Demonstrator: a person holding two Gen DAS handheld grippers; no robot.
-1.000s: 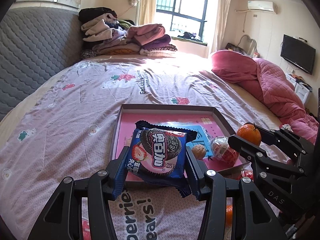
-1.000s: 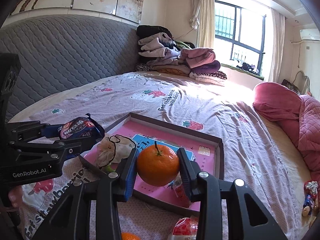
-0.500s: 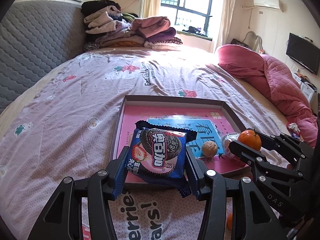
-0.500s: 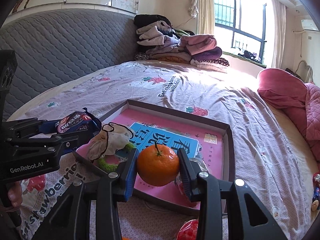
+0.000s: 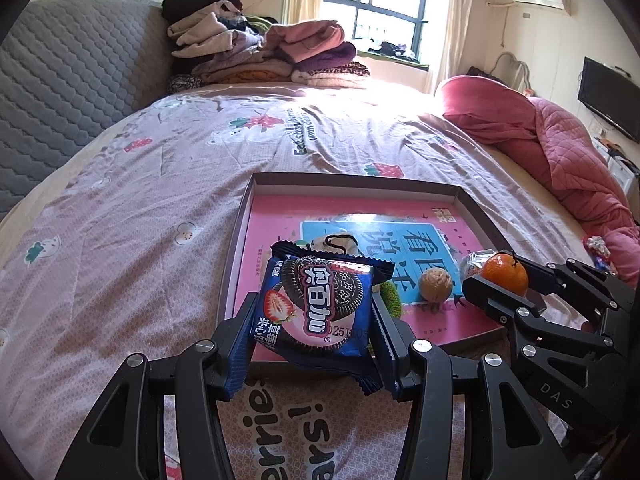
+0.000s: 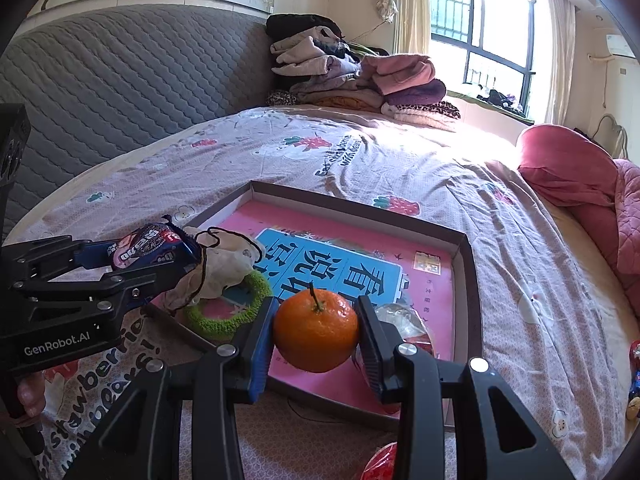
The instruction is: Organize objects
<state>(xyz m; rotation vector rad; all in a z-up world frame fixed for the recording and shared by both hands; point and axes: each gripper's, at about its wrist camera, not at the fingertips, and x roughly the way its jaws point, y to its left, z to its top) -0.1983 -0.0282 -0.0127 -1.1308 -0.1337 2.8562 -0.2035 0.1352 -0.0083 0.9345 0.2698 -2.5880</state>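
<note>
A shallow brown box lid with a pink base point(image 5: 348, 182) point(image 6: 464, 248) lies on the bed. My left gripper point(image 5: 314, 320) point(image 6: 168, 258) is shut on a blue cookie packet point(image 5: 316, 306) point(image 6: 148, 246), held over the tray's near left edge. On the right, an orange tangerine point(image 6: 316, 330) point(image 5: 505, 273) sits pinched in my right gripper point(image 6: 316, 340), above the tray's near right part. Inside the tray lie a walnut point(image 5: 435, 284), a green fuzzy ring point(image 6: 228, 320), a crumpled cloth mask point(image 6: 218, 266) and a clear-wrapped snack point(image 6: 404, 320).
The bed sheet point(image 5: 120, 248) is mauve with strawberry prints. Folded clothes point(image 5: 264, 52) are stacked at the far end by the window. A pink quilt point(image 5: 560, 148) bunches along the right side. A red-wrapped item point(image 6: 380, 462) lies on the sheet near my right gripper. A grey padded headboard point(image 6: 100, 92) stands left.
Both grippers have sunk and tipped down toward the tray, each keeping its hold. More of the tray's base and its contents show now.
</note>
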